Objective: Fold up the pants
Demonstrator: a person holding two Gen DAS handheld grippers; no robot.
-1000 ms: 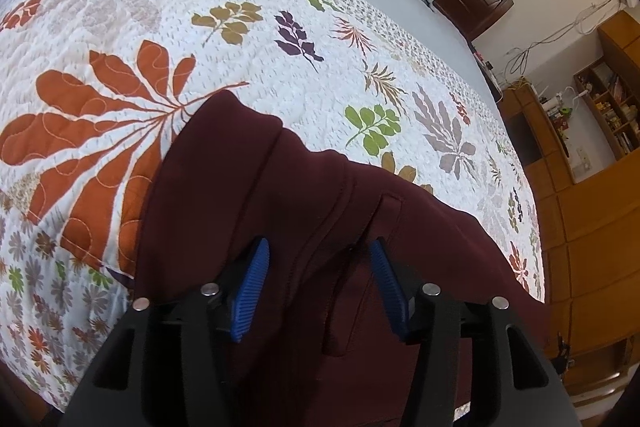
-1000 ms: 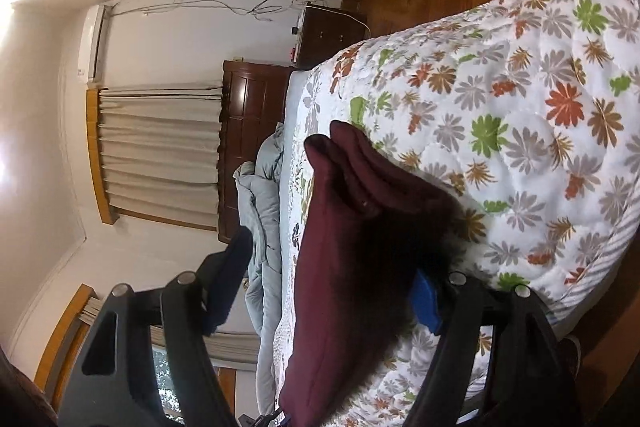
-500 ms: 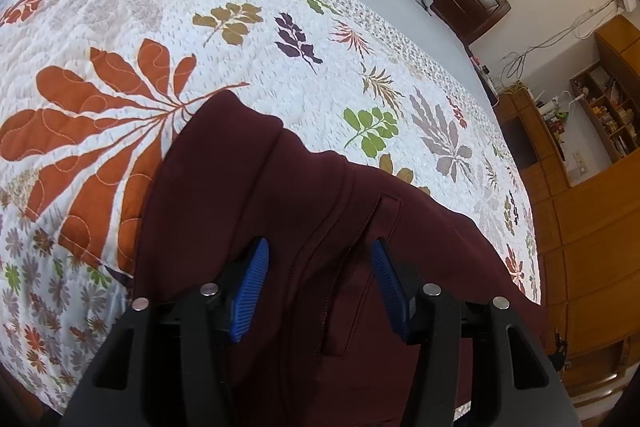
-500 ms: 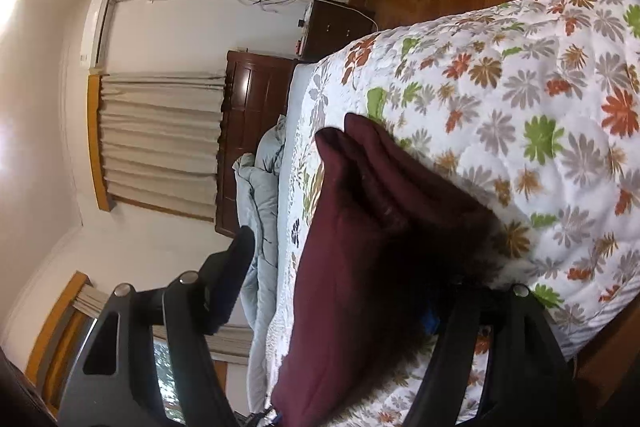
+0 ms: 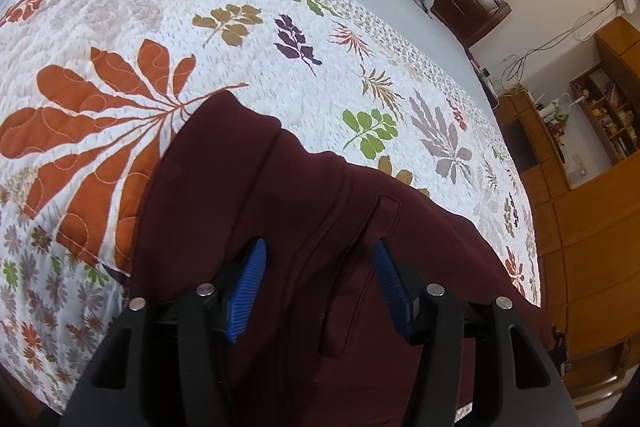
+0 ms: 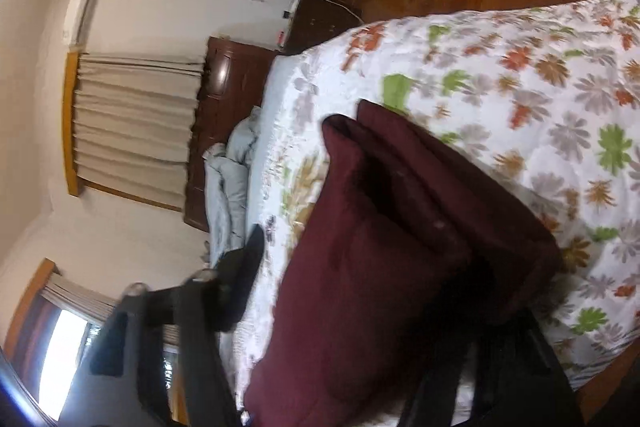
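Your maroon pants (image 5: 304, 227) lie across the lower middle of the frame on the floral quilt (image 5: 248, 75), partly folded. Your left gripper (image 5: 318, 287) opens, pads apart over the cloth, gripping nothing. Your right gripper (image 6: 360, 307) is closing around the pants' edge (lower right; clamp unclear), so next, secure it and carry the fold over.

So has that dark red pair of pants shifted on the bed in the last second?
No. In the left view the pants keep their place against the quilt's orange leaf.
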